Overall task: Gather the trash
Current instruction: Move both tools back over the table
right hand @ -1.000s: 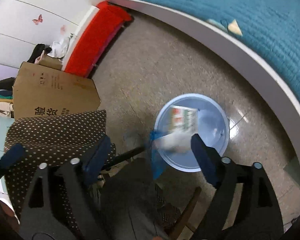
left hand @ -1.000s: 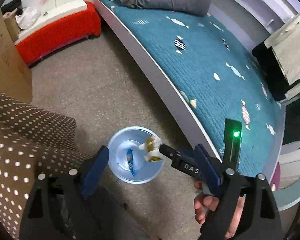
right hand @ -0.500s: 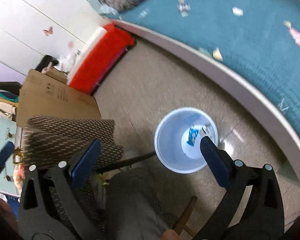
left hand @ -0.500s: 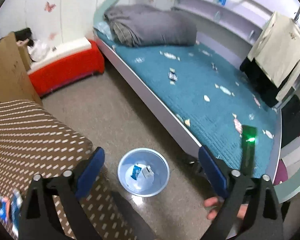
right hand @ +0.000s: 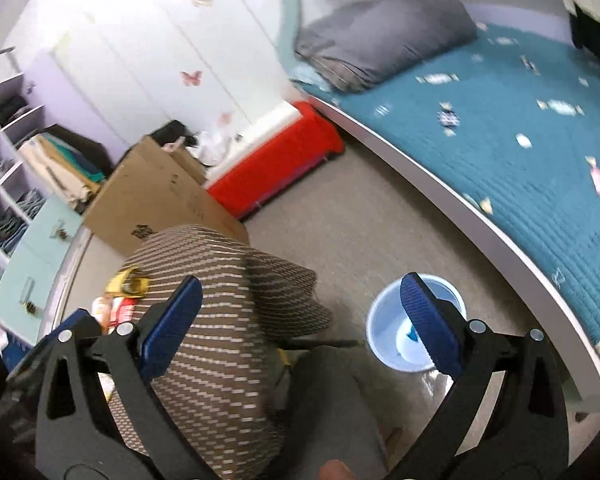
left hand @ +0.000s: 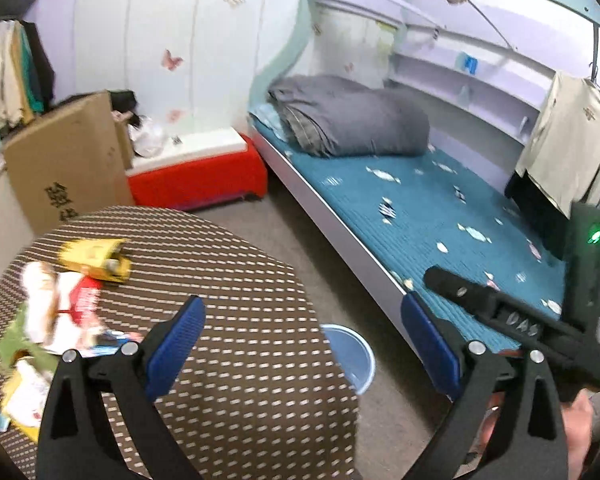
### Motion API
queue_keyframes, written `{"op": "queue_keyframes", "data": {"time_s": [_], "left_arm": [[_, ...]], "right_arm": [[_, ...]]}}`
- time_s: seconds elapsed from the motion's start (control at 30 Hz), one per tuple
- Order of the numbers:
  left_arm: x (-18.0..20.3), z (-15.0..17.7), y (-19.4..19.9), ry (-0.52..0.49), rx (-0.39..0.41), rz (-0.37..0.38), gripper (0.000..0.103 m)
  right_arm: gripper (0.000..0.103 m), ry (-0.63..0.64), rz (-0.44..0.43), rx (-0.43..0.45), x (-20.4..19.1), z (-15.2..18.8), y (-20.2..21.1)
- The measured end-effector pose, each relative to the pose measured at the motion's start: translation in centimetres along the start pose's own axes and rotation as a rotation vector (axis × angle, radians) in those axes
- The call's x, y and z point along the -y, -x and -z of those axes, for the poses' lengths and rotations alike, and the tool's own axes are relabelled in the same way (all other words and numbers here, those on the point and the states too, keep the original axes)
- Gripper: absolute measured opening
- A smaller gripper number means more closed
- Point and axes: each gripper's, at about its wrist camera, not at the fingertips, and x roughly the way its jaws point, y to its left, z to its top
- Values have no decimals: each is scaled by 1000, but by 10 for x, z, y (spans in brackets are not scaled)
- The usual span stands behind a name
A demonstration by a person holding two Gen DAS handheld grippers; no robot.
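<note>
A pale blue bin (right hand: 388,316) stands on the floor between the round table and the bed, with a blue wrapper (right hand: 411,334) inside; its rim also shows in the left wrist view (left hand: 356,356). Wrappers lie on the brown dotted tablecloth (left hand: 240,280): a yellow packet (left hand: 96,258), a red and white packet (left hand: 66,300) and more at the left edge (left hand: 24,396). My left gripper (left hand: 300,344) is open and empty above the table's right edge. My right gripper (right hand: 300,320) is open and empty, high above the floor; its body shows in the left wrist view (left hand: 512,324).
A bed with a teal cover (left hand: 420,216) and a grey folded quilt (left hand: 352,120) runs along the right. A red box (left hand: 196,176) and a cardboard box (left hand: 64,164) stand by the far wall. Shelves with clothes (right hand: 16,152) are at the left.
The right gripper opened and dropped its wrapper into the bin. Both grippers then rose and tilted up, and the left view swung onto the table with its wrappers.
</note>
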Motion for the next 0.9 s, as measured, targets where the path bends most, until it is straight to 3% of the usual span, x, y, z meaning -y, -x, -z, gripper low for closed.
{"op": "queue_keyframes", "data": {"time_s": [0.43, 0.67, 0.9], "left_arm": [[-53, 28, 67, 53, 107, -129, 96], [-106, 61, 92, 160, 121, -211, 96], [-162, 96, 109, 192, 112, -309, 96]], "right_arm": [[97, 182, -168, 66, -87, 15, 32], [97, 347, -194, -16, -135, 41, 13], [97, 449, -169, -105, -167, 67, -14]]}}
